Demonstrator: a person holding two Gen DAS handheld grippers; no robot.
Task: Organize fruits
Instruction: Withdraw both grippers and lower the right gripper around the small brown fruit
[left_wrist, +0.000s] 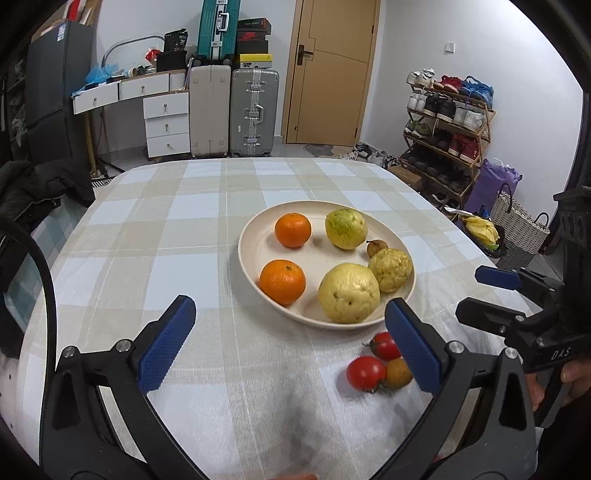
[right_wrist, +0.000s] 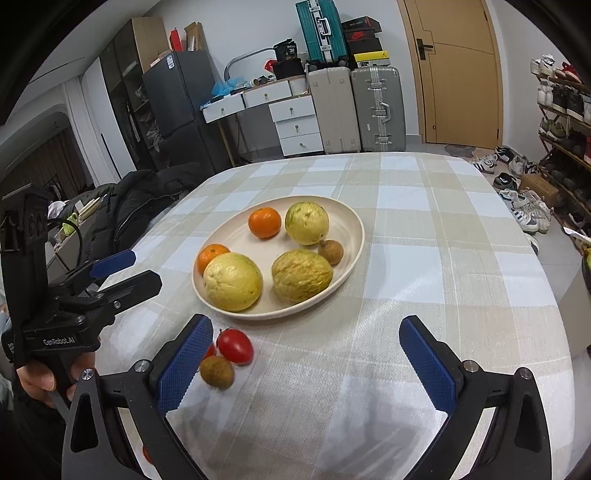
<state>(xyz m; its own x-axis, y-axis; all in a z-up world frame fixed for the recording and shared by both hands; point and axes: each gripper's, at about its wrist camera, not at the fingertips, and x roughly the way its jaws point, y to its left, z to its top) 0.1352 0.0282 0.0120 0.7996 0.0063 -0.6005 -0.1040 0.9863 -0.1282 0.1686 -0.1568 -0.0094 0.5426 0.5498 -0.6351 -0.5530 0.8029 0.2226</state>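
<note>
A cream plate (left_wrist: 321, 258) on the checked tablecloth holds two oranges (left_wrist: 293, 229), three yellow-green fruits (left_wrist: 349, 292) and a small brown fruit (left_wrist: 376, 247). In front of the plate, on the cloth, lie two small tomatoes (left_wrist: 365, 373) and a brown longan (left_wrist: 399, 373). My left gripper (left_wrist: 290, 306) stands open just short of the plate, its right finger beside the tomatoes, nothing between its pads. My right gripper (right_wrist: 306, 323) is open too, empty, with the tomato (right_wrist: 235, 346) and longan (right_wrist: 217, 372) next to its left finger. Each gripper shows at the other view's edge.
The table (right_wrist: 461, 240) has bare cloth to the right of and behind the plate (right_wrist: 258, 236). A dark jacket (right_wrist: 140, 206) lies off its left side. Suitcases (left_wrist: 255, 110), drawers and a door stand at the back, a shoe rack (left_wrist: 450, 125) on the right.
</note>
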